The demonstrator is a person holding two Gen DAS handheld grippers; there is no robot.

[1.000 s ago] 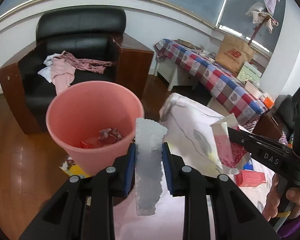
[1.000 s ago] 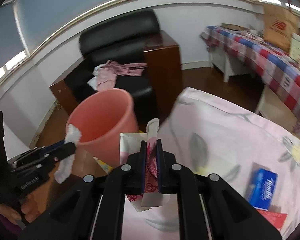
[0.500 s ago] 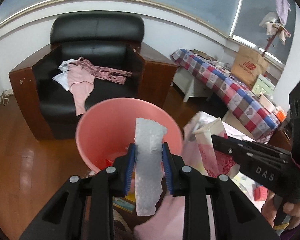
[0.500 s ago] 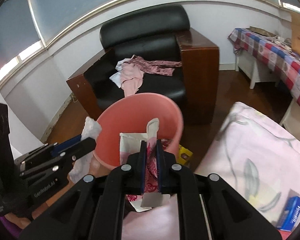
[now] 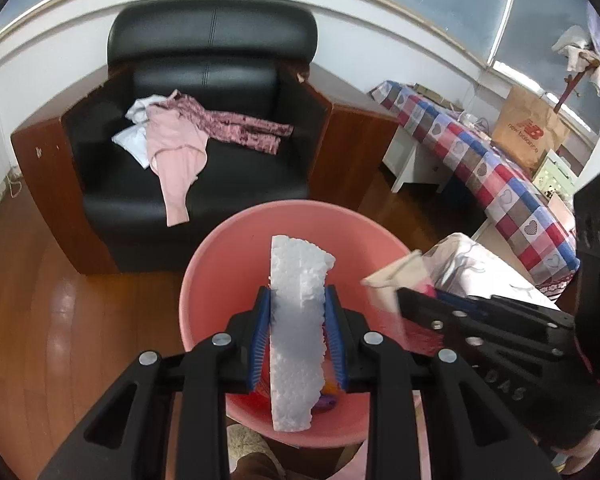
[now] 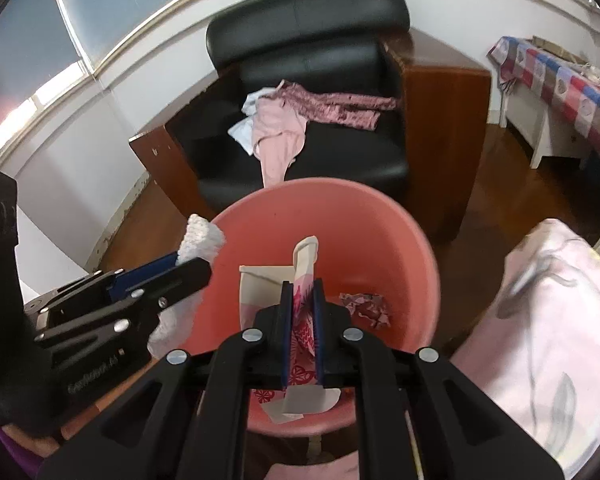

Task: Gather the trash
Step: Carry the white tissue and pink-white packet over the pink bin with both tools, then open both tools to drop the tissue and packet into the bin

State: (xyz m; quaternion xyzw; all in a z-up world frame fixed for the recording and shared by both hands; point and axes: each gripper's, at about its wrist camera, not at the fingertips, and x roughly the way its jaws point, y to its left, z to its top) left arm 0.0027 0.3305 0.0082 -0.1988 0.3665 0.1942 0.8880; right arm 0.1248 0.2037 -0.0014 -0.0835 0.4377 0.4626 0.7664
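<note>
Behind everything I see a black leather armchair [image 5: 208, 92] with brown wooden sides, standing on a brown wooden floor [image 5: 40, 280] against a white wall. Pink and patterned clothes [image 5: 180, 136] lie over its seat. To the right there is a long bench with a checked red and blue cover [image 5: 496, 176], and a brown paper bag [image 5: 530, 130] stands behind it.

In front of the armchair stands my pink bucket [image 5: 236, 240], and both tools are above its opening. My left gripper [image 5: 298, 308] pinches a white foam piece [image 5: 300, 280] between its blue pads; the piece stands upright and goes out above and below the fingers. Under it, at the bottom of the bucket, I see some coloured rubbish, but I cannot tell what it is.

My right gripper [image 6: 302, 308] is pressed almost together on a flat paper wrapper [image 6: 302, 280], cream with a red and pink pattern. The wrapper sticks up over the fingertips and also hangs out below them, over the inside of the bucket. A crumpled patterned paper [image 6: 364, 308] lies inside the bucket, just right of this gripper.

At the right edge of the right wrist view a pale pink cloth with a grey floral print [image 6: 552, 320] covers a surface beside the bucket.
</note>
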